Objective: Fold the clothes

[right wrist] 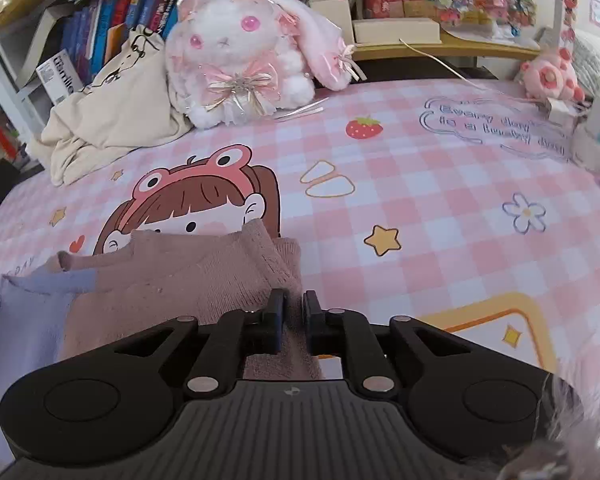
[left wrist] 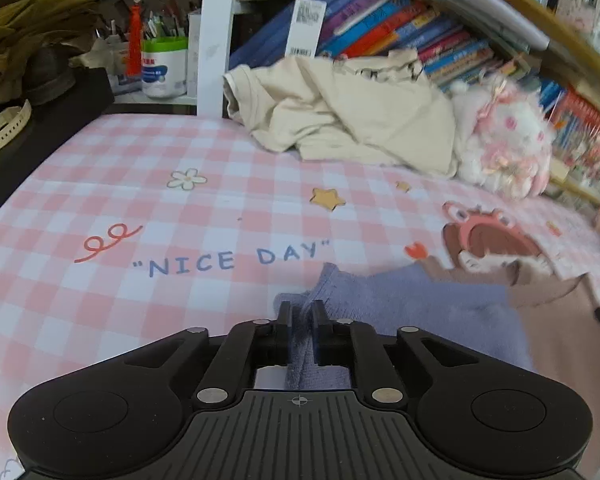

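A knit garment, part lavender-blue [left wrist: 420,304] and part dusty pink [right wrist: 204,276], lies at the near edge of the pink checked bed sheet [left wrist: 140,200]. My left gripper [left wrist: 301,312] is shut on a pinch of the lavender part. My right gripper [right wrist: 292,304] is shut on a pinch of the pink part, near its right corner. The pink part also shows at the right of the left wrist view [left wrist: 560,320], and the lavender part at the left of the right wrist view [right wrist: 32,304]. A crumpled cream garment [left wrist: 340,116] lies at the far side of the bed; it also shows in the right wrist view [right wrist: 112,120].
A white and pink plush rabbit [right wrist: 240,52] sits beside the cream garment against a bookshelf [left wrist: 420,28]. A small pink plush [right wrist: 552,76] and cables lie at the far right. A dark ledge [left wrist: 40,136] with olive cloth, a belt and a jar borders the left.
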